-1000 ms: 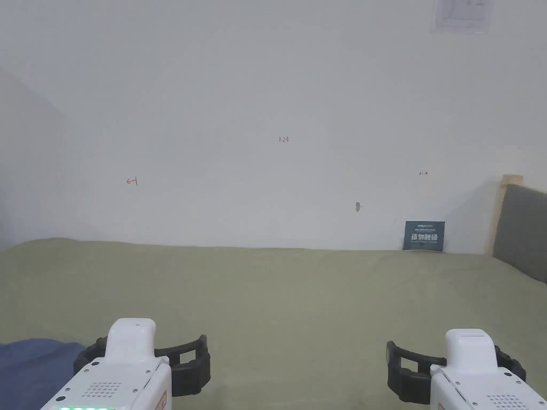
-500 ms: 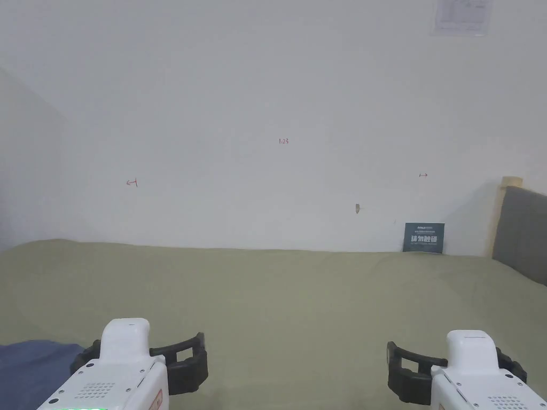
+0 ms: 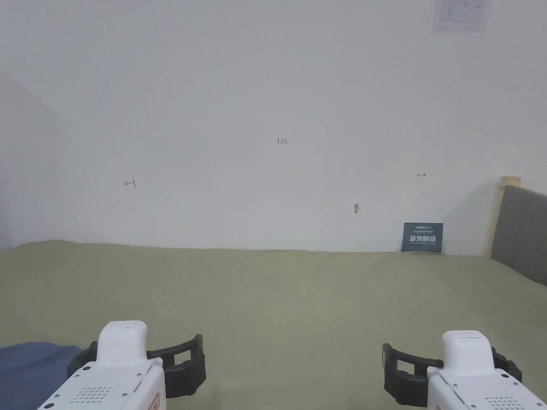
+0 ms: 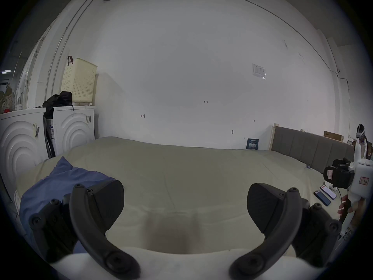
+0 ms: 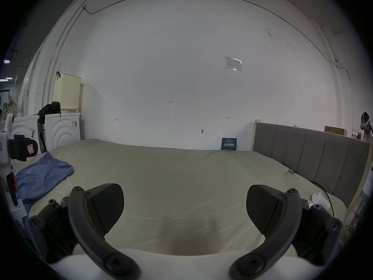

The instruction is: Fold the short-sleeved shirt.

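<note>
Shirt: the blue short-sleeved shirt point(image 5: 43, 176) is lying in a loose, rumpled heap at the left end of the bed point(image 3: 288, 299) — no neat edges or flat panels are showing, so it is looking unfolded.

Left gripper: the left gripper point(image 4: 184, 207) is hovering low over the bare bedcover just to the right of the shirt, its fingers point(image 4: 101, 205) standing wide apart and holding nothing.

Right gripper: the right gripper point(image 5: 184, 207) is hanging over the bedcover well apart from the shirt, its fingers point(image 5: 268, 207) also spread wide and gripping nothing.

Done so far: nothing of the fold is appearing — the shirt is not laid out in the middle of the bed, and neither gripper is touching it.

Left to do: by my judgement the whole job is waiting — taking hold of the shirt, spreading it flat on the open bedcover, turning in the sleeves and sides, then folding it over.

Other things: phones point(image 4: 325, 195) are lying at the right end of the bed, well clear of the shirt.
</note>
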